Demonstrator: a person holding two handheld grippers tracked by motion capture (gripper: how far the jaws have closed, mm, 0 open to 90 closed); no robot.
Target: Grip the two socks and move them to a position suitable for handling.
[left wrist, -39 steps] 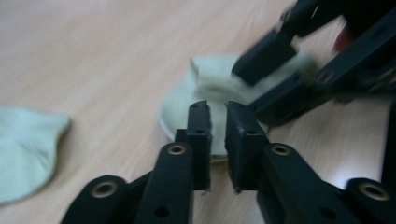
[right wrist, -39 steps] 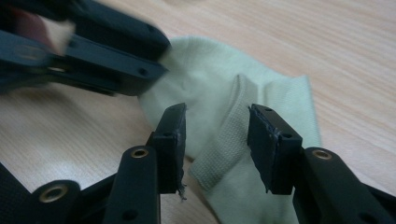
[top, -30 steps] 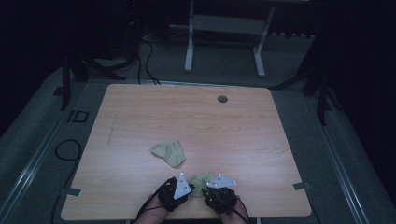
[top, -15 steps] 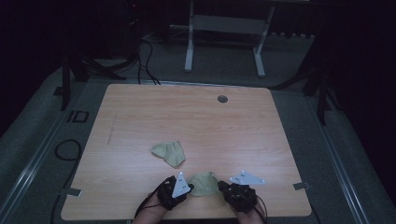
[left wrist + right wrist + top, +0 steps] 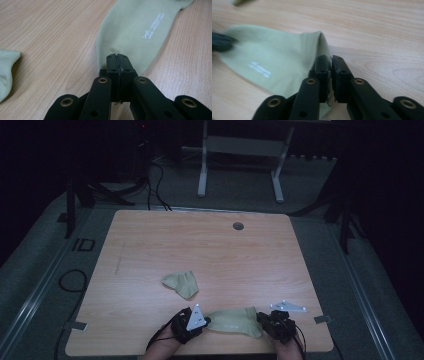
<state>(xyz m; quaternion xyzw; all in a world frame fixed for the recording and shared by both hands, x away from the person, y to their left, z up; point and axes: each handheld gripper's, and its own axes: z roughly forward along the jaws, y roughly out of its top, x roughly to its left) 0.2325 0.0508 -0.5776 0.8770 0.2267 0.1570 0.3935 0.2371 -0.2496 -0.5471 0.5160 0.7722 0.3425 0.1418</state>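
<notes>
Left tongs [image 5: 206,320] and right tongs [image 5: 261,320] each pinch an end of a pale green sock [image 5: 232,321] stretched between them. A second sock [image 5: 182,284] lies on the surface [image 5: 210,250] beyond the left tongs.

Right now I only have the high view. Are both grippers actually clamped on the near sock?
Observer: Yes. The left gripper has its jaws shut on the sock's edge.
Operator: And the right?
Observer: The right gripper has its jaws closed on the ribbed cuff end, with fabric pinched between them.
Operator: Any markings on it?
Observer: Small white print sits mid-fabric, too blurred to read.
</notes>
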